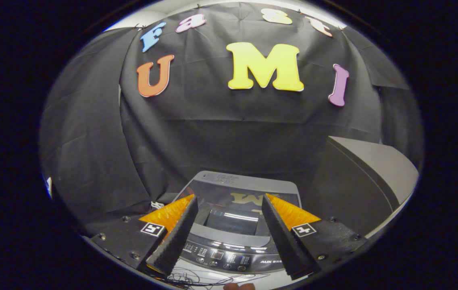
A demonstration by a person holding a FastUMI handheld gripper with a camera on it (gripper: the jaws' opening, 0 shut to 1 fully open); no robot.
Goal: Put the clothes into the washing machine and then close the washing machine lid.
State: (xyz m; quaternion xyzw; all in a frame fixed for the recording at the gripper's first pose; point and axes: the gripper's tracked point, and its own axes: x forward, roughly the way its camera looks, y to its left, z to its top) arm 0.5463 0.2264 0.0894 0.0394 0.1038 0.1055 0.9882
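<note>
small grey top-loading washing machine (pixel 235 217) sits low ahead, its dark glossy lid (pixel 249 201) lying flat and closed, with the button panel (pixel 223 255) along its near edge. the gripper (pixel 229 201) hangs above the near side of the machine, its fingers spread wide and grasping nothing, with the lid and panel showing between them. it points forward and slightly down. black cloth booth wall (pixel 213 133) stands just behind the machine and wraps round the left. a large grey slanted box-like object (pixel 362 185) stands close on the right, hemming that side. a tangle of thin dark wire (pixel 196 278) lies on the pale surface by the panel. no clothes visible from here.
</note>
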